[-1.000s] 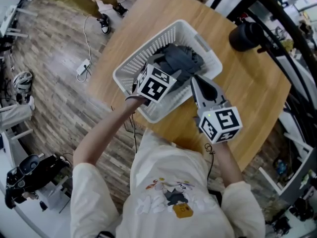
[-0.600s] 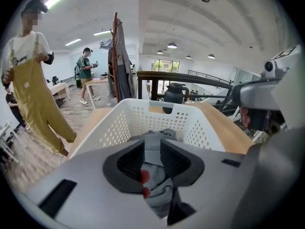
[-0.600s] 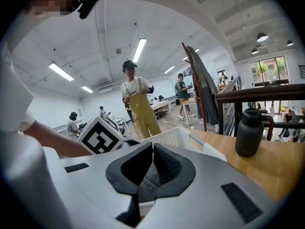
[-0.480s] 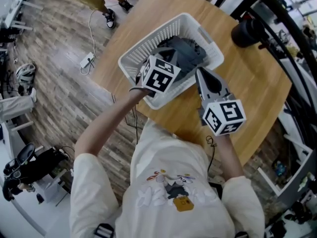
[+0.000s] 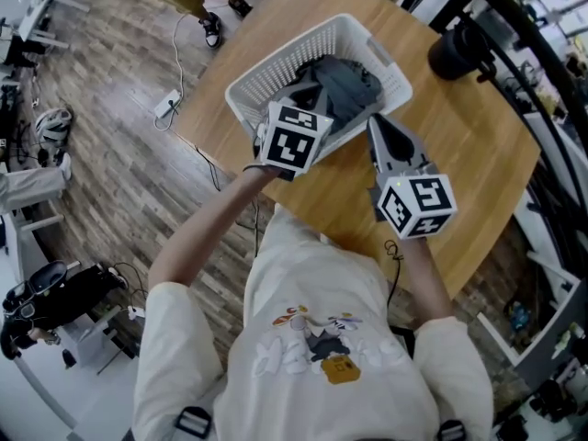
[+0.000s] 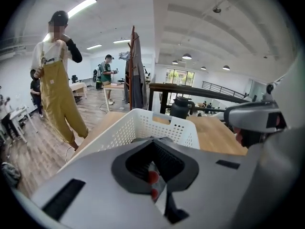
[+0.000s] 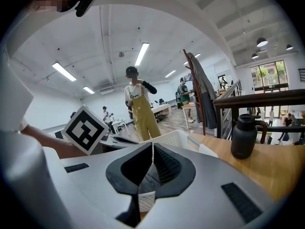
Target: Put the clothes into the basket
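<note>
A white perforated basket (image 5: pixel 262 76) stands on the round wooden table (image 5: pixel 478 154). Dark grey clothes (image 5: pixel 347 83) lie heaped inside it. My left gripper (image 5: pixel 306 88) hangs over the basket's near side with its jaws shut and nothing between them. In the left gripper view the basket (image 6: pixel 143 124) lies just beyond the closed jaws, which hide the clothes. My right gripper (image 5: pixel 376 123) is at the basket's near right edge, just off the clothes, also shut and empty. In the right gripper view the basket's rim (image 7: pixel 183 138) shows past the tips.
A black bottle (image 5: pixel 455 51) stands on the table to the right of the basket, also seen as the bottle (image 7: pixel 244 136). A person in yellow overalls (image 6: pixel 55 87) stands on the wood floor beyond the table. A coat rack (image 6: pixel 133 68) stands behind.
The left gripper has drawn back from the middle of the basket toward its near rim. The clothes stay in the basket. The right gripper holds beside the basket's edge.
</note>
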Motion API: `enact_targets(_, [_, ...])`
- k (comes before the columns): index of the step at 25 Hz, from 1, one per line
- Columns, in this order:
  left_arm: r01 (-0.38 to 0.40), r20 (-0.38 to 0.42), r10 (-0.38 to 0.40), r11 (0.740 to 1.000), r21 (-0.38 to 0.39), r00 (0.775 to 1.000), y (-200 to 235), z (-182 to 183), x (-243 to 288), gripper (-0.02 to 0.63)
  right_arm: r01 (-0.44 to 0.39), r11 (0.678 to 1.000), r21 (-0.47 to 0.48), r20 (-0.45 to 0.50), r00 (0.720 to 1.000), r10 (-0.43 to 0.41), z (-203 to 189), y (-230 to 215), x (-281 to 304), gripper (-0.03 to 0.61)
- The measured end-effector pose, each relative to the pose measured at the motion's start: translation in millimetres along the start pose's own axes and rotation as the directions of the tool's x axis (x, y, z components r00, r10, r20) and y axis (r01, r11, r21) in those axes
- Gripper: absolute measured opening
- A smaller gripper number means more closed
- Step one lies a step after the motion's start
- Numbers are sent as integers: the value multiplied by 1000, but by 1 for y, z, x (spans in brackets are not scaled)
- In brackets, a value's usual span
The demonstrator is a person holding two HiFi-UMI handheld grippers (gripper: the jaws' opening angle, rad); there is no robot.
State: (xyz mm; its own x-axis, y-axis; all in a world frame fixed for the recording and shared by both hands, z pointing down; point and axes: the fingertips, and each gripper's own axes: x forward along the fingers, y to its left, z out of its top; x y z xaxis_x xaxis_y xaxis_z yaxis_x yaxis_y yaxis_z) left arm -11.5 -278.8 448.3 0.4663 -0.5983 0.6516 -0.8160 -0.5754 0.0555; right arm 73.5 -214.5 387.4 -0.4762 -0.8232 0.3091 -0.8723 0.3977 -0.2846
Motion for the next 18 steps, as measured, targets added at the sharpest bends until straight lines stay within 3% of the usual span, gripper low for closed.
enact_targets(10, [-32,123,46,993,-114,991,-30,8,-66,0,-10,997,-73,12,1000,11,-4,19,-42,31])
enact_targets(18, [-43,218,90,976,-213,972,-63,5,-117,0,-33,994,-104,44,998,38,-13,36,-85,31])
